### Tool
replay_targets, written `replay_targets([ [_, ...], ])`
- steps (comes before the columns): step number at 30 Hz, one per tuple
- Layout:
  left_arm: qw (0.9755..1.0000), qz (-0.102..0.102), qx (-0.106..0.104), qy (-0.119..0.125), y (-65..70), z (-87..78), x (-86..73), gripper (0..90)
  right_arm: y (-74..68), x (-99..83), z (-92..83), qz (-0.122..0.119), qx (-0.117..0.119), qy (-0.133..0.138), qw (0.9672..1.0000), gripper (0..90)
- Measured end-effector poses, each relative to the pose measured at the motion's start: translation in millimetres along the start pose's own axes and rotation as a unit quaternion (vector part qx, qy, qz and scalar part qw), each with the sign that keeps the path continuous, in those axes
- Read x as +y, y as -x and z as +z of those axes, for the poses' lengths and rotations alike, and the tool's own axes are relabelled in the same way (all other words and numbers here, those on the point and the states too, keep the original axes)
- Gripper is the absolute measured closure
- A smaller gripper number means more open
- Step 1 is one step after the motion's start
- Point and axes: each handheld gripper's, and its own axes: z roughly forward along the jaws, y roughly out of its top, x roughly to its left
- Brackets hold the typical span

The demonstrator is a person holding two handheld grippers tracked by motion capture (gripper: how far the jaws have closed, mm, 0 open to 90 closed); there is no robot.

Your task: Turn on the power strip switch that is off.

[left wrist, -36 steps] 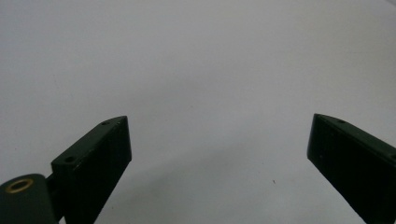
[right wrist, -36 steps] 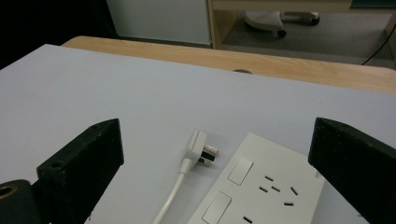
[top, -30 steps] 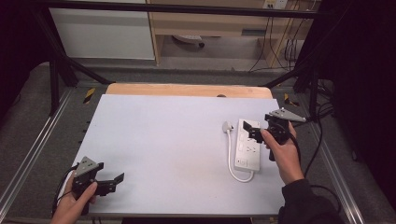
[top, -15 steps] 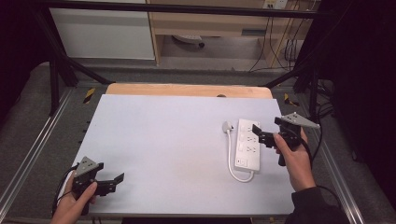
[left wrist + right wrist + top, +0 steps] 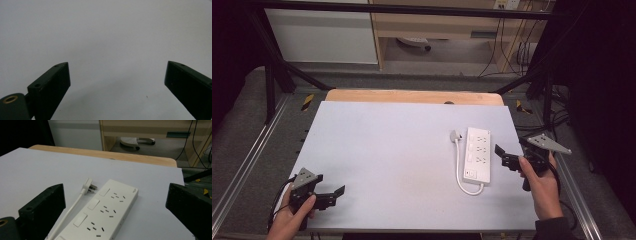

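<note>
- Over on the right side of the worktop (image 5: 387, 150) you've got a white power strip (image 5: 477, 154) lying flat, long side running away from you, three socket groups with a rocker switch beside each one in the right gripper view.
- Its white cord (image 5: 460, 172) comes out of the near end, loops round and runs up the left side of the strip; the plug (image 5: 455, 135) is lying on the surface just beside the far left corner, prongs pointing roughly at the strip.
- Your right gripper (image 5: 512, 157) is just off the strip's right edge, near the worktop's right edge, aimed at the strip and not touching it. Its fingers are spread wide with nothing between them; in its own view the strip (image 5: 103, 212) and plug (image 5: 88, 185) sit between the two black fingers (image 5: 42, 208).
- Your left gripper (image 5: 332, 195) is down at the near left corner, well apart from the strip, pointing right over the bare surface.
- Its fingers (image 5: 50, 85) are also wide apart and empty, plain pale worktop in front of them.
- Beyond the far edge there's a strip of wooden tabletop (image 5: 412, 96), then a white cabinet (image 5: 322, 35) and some wooden furniture with dangling cables (image 5: 512, 45).
</note>
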Motion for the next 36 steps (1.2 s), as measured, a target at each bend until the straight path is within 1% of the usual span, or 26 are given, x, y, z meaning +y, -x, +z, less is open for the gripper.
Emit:
replay_targets([
  [3,1.0,-0.001,0.0,0.0,-0.1,0.0,0.0,6.4,3.5,-9.3,-4.8,0.003,-0.002,-0.002,1.0,3.4],
  [4,1.0,-0.001,0.0,0.0,-0.1,0.1,0.0,6.4,4.5,-13.4,-5.9,0.008,-0.002,0.003,1.0,4.1],
  [5,1.0,-0.001,0.0,0.0,-0.1,0.1,0.0,6.4,5.4,-17.4,-6.8,0.014,-0.001,0.001,0.9999,4.1],
  [9,1.0,-0.001,0.0,0.0,-0.2,0.0,-0.1,6.4,9.3,-34.0,-7.6,0.015,-0.006,-0.013,0.9998,4.9],
  [14,1.0,-0.001,0.0,0.002,-0.1,-0.1,0.0,6.4,12.1,-52.5,-6.7,0.018,-0.007,-0.029,0.9994,4.9],
  [19,1.0,-0.002,0.0,0.002,-0.2,-0.1,-0.1,6.4,15.9,-72.4,-4.6,0.023,-0.013,-0.05,0.9984,5.0],
  [21,1.0,-0.002,0.001,0.002,-0.2,-0.1,0.0,6.4,17.2,-78.5,-4.0,0.021,-0.014,-0.058,0.998,4.9],
  [25,1.0,-0.001,0.0,0.003,0.0,-0.3,0.0,6.4,15.2,-86.7,-3.7,0.017,-0.011,-0.074,0.997,4.8],
  [28,1.0,-0.001,0.001,0.002,0.2,-0.4,0.1,6.4,12.0,-92.9,-1.4,0.008,-0.008,-0.094,0.9955,4.5],
  [30,1.0,-0.001,0.0,0.003,0.2,-0.3,0.1,6.4,9.7,-95.7,1.1,0.001,-0.007,-0.11,0.9939,4.3],
  [34,1.0,0.0,0.0,0.002,0.3,-0.3,0.2,6.4,5.3,-97.6,8.2,-0.01,-0.008,-0.128,0.9917,4.1],
  [35,1.0,0.0,0.0,0.002,0.4,-0.2,0.3,6.4,4.6,-97.8,10.8,-0.014,-0.01,-0.133,0.991,4.1],
  [36,1.0,0.001,0.0,0.001,0.4,-0.1,0.3,6.4,4.1,-98.0,14.2,-0.016,-0.014,-0.144,0.9893,4.2],
])
